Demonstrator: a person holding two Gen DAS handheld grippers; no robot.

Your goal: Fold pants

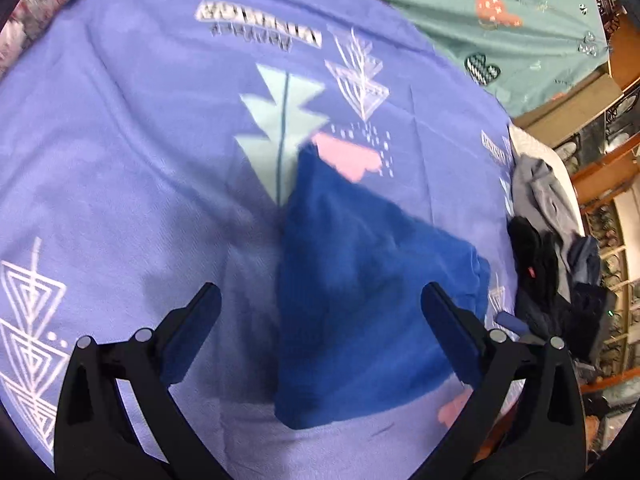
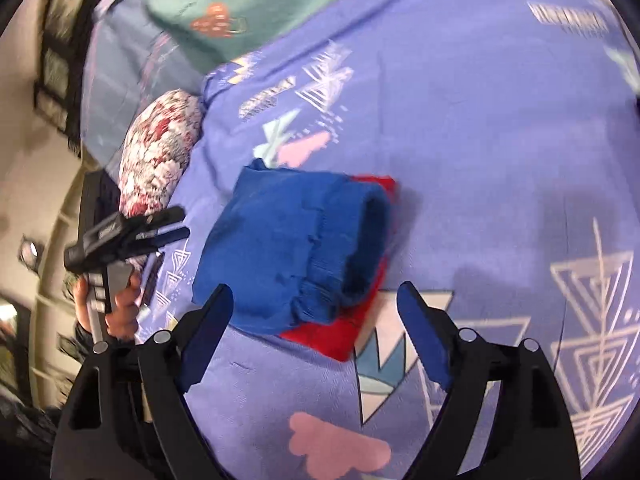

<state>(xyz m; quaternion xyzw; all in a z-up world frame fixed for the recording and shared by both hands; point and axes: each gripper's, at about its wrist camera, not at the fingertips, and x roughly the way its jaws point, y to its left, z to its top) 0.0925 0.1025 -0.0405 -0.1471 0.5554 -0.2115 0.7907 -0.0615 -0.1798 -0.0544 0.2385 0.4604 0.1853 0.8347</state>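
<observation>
Left gripper (image 1: 320, 312) jaws wide, holding nothing, above bed. Right gripper (image 2: 316, 312) jaws wide too, nothing between them. Blue pants (image 2: 288, 248) folded in bundle, lying on red garment (image 2: 340, 336), both on purple bedsheet (image 2: 480, 160). Floral pillow (image 2: 160, 160) beside bundle, toward bed edge. Dark clothes pile (image 1: 552, 264) at sheet's other edge, well apart from pants.
</observation>
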